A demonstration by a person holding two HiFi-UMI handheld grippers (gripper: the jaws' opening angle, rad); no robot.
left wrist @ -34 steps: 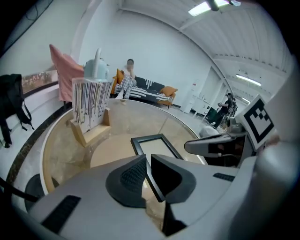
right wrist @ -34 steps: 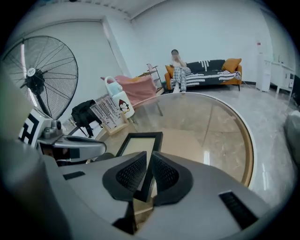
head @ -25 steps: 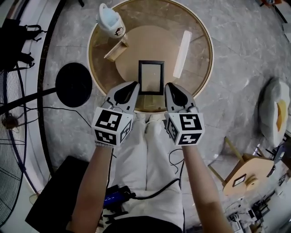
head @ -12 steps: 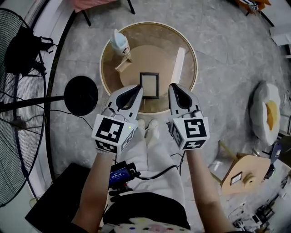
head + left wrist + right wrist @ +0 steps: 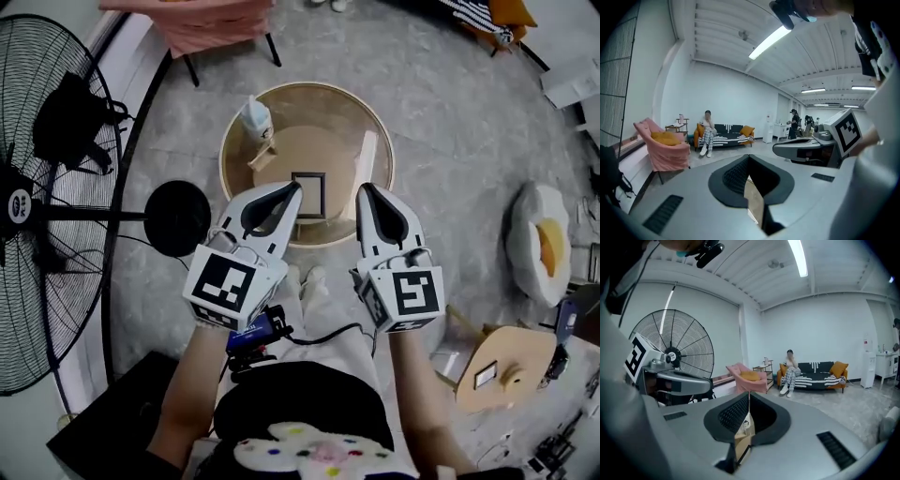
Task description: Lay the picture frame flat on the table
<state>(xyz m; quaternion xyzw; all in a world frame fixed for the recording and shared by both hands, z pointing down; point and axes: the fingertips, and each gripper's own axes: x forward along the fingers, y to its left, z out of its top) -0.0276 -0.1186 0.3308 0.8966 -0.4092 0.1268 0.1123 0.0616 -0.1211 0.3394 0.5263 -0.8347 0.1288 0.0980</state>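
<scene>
The black picture frame (image 5: 308,194) lies flat on the round glass-topped table (image 5: 375,122), near its front edge in the head view. Both grippers are held up well above the table, between my head and it. The left gripper (image 5: 295,190) is shut with nothing in it, its tip showing just left of the frame. The right gripper (image 5: 364,191) is likewise shut and empty, its tip just right of the frame. In the left gripper view the left gripper (image 5: 749,157) points level across the room, and so does the right gripper (image 5: 749,394) in the right gripper view.
On the table stand a white bottle (image 5: 256,117), a small wooden block (image 5: 263,153) and a white strip (image 5: 364,157). A floor fan (image 5: 42,216) with a black base (image 5: 178,217) is at the left, a pink chair (image 5: 202,23) behind, a cushion (image 5: 537,244) and wooden stool (image 5: 502,370) at the right.
The head view has pulled up and back, so the table looks smaller and farther. Both grippers have risen away from the frame, which stays flat on the table.
</scene>
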